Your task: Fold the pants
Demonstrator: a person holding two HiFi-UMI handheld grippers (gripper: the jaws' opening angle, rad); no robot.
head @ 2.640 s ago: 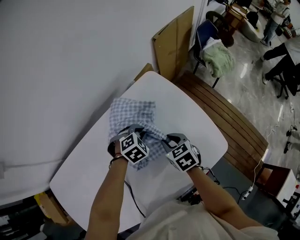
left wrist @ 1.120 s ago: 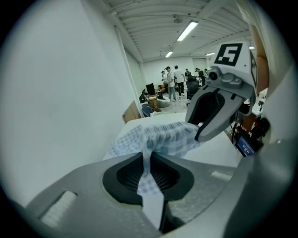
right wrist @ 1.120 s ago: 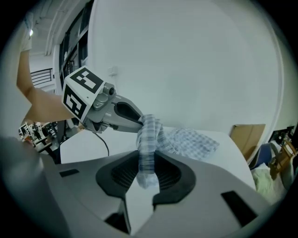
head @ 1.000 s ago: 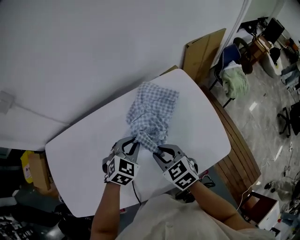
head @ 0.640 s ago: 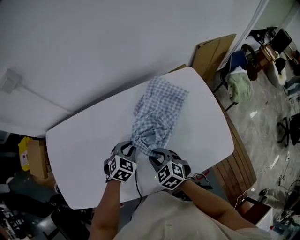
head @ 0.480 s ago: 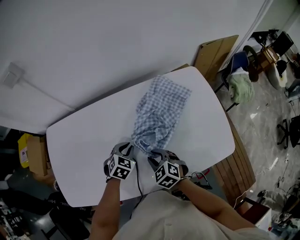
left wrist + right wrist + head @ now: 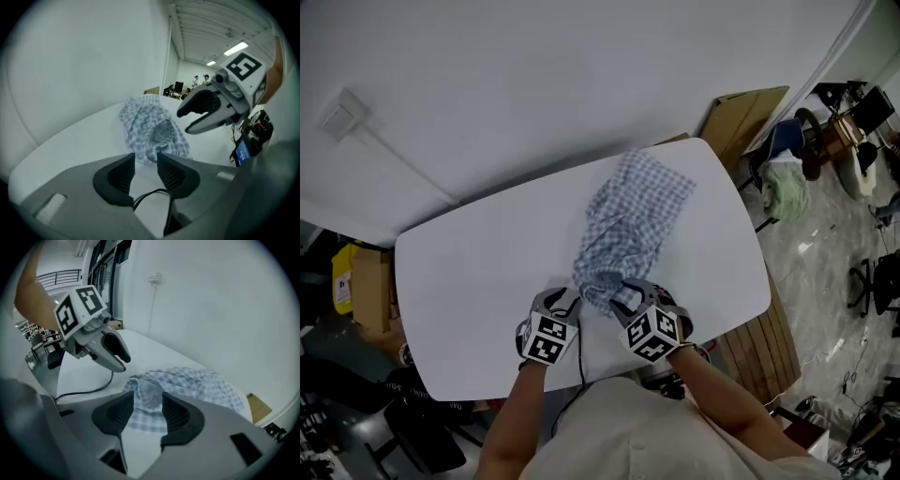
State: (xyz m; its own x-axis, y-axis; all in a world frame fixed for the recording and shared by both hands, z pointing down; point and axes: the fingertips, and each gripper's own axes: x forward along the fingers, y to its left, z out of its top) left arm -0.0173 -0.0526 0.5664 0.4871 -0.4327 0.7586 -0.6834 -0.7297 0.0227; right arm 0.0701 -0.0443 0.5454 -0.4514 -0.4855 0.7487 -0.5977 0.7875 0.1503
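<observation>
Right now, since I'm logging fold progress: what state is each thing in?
Pants: lying rumpled on the table, near end bunched at the grippers.
Left gripper: open; its fingers have just been opening, with the pants edge at the gap, not pinched.
Right gripper: open; its fingers have just been opening, with pants cloth between them, not pinched.
Table: bearing the pants.
Cable: lying slack on the table.

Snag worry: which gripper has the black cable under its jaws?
The left gripper: black cable shows between its jaws; right gripper's straddle blue-checked pants. Both were just opening.
</observation>
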